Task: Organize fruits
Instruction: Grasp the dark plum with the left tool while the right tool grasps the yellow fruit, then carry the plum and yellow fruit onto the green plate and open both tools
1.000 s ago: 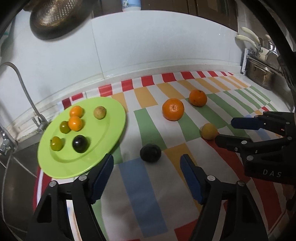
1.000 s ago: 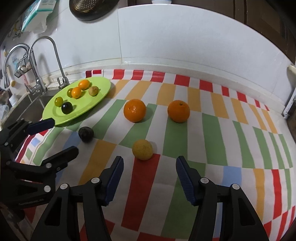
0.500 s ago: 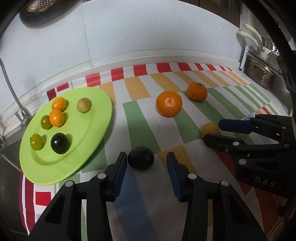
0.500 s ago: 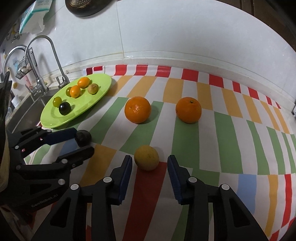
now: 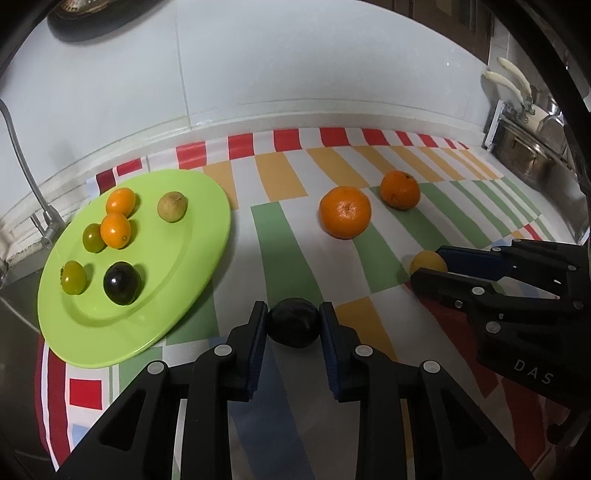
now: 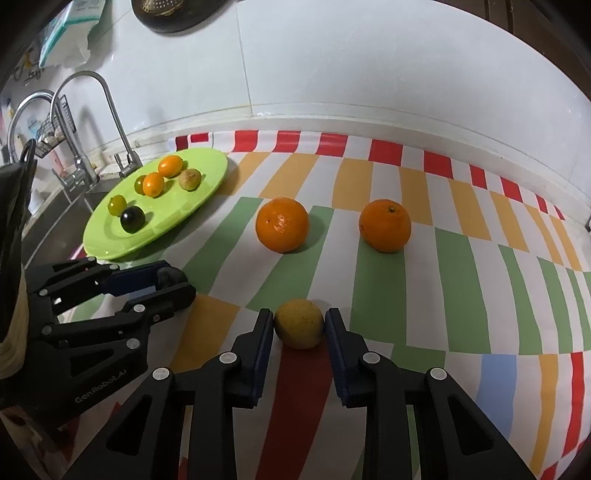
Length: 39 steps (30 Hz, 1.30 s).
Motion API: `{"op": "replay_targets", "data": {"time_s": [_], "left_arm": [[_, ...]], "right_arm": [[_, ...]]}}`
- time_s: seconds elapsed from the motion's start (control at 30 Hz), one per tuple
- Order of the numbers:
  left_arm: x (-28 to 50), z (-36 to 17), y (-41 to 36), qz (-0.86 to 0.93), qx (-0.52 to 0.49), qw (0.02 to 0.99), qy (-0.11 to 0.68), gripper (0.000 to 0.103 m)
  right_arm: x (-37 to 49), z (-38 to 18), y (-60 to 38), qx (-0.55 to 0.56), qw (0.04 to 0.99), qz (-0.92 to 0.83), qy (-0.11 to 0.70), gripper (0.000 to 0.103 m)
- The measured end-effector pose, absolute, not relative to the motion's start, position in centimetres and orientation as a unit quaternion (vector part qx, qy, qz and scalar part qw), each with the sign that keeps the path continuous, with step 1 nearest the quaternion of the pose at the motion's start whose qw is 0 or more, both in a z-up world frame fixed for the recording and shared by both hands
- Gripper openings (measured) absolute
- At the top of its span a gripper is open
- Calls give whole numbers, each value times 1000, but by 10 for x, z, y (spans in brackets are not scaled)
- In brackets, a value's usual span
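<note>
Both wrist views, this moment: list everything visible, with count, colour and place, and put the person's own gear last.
plate: one, lime green, left end of the cloth by the sink
small fruits on the plate: six; two orange, two green, one tan, one near-black
oranges: two, orange, on the cloth beyond the claws
dark fruit: one, near-black, on the cloth
yellow fruit: one, on a red stripe
cloth: one, white with red, orange, green and blue stripes, covers the counter
taps: two, metal, over the sink at left
pots: metal, far right; number unclear
colander: one, hanging on the wall
left claw: black with blue pads, shut on the dark fruit
right claw: the same, shut on the yellow fruit
</note>
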State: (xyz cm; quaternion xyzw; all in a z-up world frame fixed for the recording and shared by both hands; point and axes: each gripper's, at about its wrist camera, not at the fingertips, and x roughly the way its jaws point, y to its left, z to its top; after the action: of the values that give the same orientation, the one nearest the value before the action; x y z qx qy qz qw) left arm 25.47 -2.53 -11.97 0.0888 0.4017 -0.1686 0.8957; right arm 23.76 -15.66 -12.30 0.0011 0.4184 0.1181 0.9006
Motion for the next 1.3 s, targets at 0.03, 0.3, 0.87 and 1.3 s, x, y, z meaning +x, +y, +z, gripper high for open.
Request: {"op": "replay_targets", "data": {"time_s": [0.03, 0.3, 0.87, 1.3], "left_arm": [[253, -117, -25, -168, 88, 897, 399, 28], [234, -92, -17, -160, 78, 910, 373, 28], [194, -51, 7, -129, 67, 936, 320, 28], [174, -29, 32, -97, 57, 953, 281, 28]], "right_arm": [[237, -121, -156, 1, 901, 119, 417, 30], [225, -101, -150, 1, 909, 129, 396, 30], [188, -53, -132, -7, 927, 160, 339, 30], [174, -29, -112, -5, 936, 183, 301, 30]]}}
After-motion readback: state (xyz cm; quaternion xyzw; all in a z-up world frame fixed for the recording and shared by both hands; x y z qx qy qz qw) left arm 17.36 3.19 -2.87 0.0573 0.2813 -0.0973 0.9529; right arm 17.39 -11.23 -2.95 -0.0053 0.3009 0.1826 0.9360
